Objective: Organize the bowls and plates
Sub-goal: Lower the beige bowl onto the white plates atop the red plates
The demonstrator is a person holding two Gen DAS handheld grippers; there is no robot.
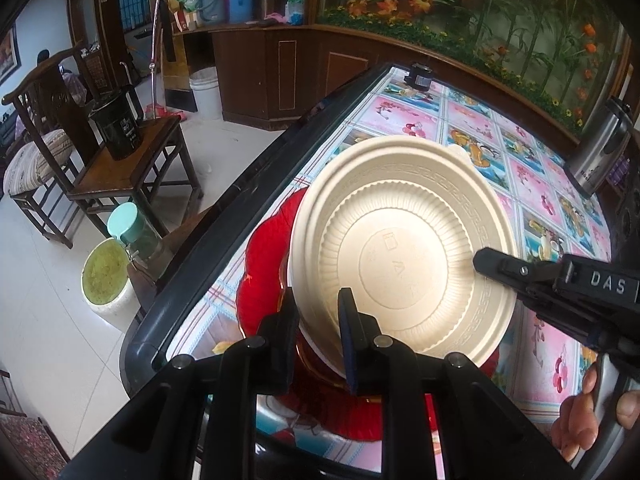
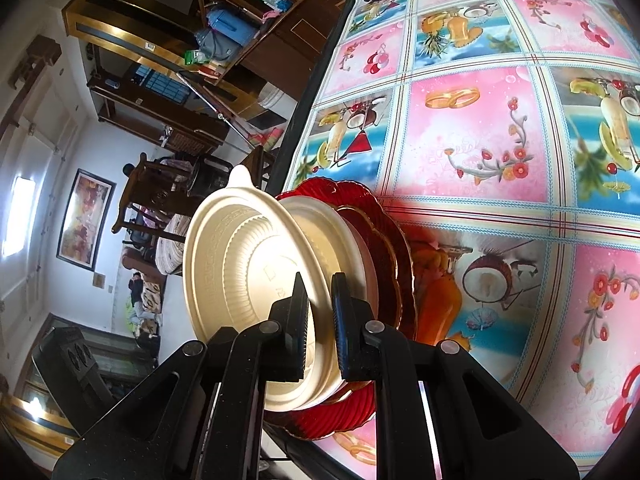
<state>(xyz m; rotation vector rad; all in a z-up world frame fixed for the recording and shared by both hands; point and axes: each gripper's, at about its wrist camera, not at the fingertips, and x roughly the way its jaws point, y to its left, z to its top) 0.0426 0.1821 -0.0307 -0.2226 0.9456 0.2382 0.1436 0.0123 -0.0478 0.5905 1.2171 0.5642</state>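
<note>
A cream bowl [image 1: 404,248] sits at the top of a stack over a white dish [image 2: 352,240] and red scalloped plates [image 1: 264,264], near the table's left edge. My left gripper [image 1: 318,320] is shut on the cream bowl's near rim, one finger inside, one outside. My right gripper [image 2: 320,300] is shut on the same bowl [image 2: 248,264] at its right rim; it shows in the left wrist view [image 1: 504,266]. The red plates [image 2: 384,264] lie flat on the flowered tablecloth [image 2: 480,140].
The table's black edge [image 1: 224,216] runs along the left. A steel thermos [image 1: 600,148] stands at the far right, a small black object [image 1: 418,76] at the far corner. Chairs [image 1: 132,160] and buckets [image 1: 104,276] stand on the floor to the left.
</note>
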